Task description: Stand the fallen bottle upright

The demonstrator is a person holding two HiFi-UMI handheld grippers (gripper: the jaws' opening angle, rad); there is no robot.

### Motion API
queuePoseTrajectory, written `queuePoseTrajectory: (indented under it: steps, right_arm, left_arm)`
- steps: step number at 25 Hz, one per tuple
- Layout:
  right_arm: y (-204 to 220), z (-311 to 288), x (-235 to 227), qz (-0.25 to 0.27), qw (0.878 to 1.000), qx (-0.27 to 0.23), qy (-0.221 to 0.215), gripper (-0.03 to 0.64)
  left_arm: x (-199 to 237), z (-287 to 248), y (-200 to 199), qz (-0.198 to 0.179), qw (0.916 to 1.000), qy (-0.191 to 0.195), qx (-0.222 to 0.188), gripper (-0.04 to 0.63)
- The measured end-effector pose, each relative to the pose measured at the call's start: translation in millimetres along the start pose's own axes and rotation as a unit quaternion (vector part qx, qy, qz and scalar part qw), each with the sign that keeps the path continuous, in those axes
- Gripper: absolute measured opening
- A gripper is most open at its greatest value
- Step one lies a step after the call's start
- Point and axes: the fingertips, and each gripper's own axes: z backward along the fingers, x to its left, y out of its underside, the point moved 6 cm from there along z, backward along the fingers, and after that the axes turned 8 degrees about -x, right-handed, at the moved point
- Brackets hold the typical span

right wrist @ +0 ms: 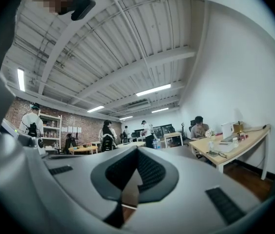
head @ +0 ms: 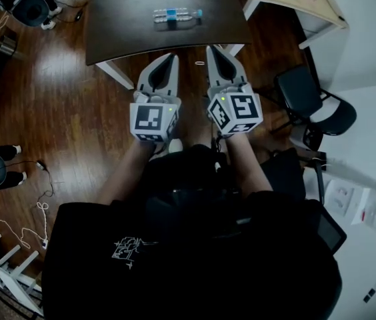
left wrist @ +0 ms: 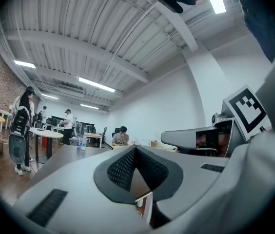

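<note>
Now left gripper [head: 172,58] and right gripper [head: 211,49] point level, closed, seemingly short of bottle [head: 175,15]

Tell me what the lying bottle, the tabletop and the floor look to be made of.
Clear lying bottle with blue cap: likely thin transparent plastic; the table shows through. Dark tabletop: smooth matt, perhaps laminate or painted wood; no grain visible. Brown floor: glossy wood or wood-look planks; plank lines and glare show.
</note>
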Motion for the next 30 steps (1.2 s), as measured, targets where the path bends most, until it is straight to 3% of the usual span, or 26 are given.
queuePoseTrajectory:
  steps: [15,30]
  right_arm:
    - [19,-69,-54,-0.004,1.000,0.011,-0.003,0.009]
    - [29,-148,-145,-0.024,0.999,0.024,-0.030,0.009]
  left_arm:
    - [29,-78,32,0.018,0.9996,-0.002,0.022,-0.002]
    - [34,-203,70,-0.024,0.9987,0.015,0.043,0.000]
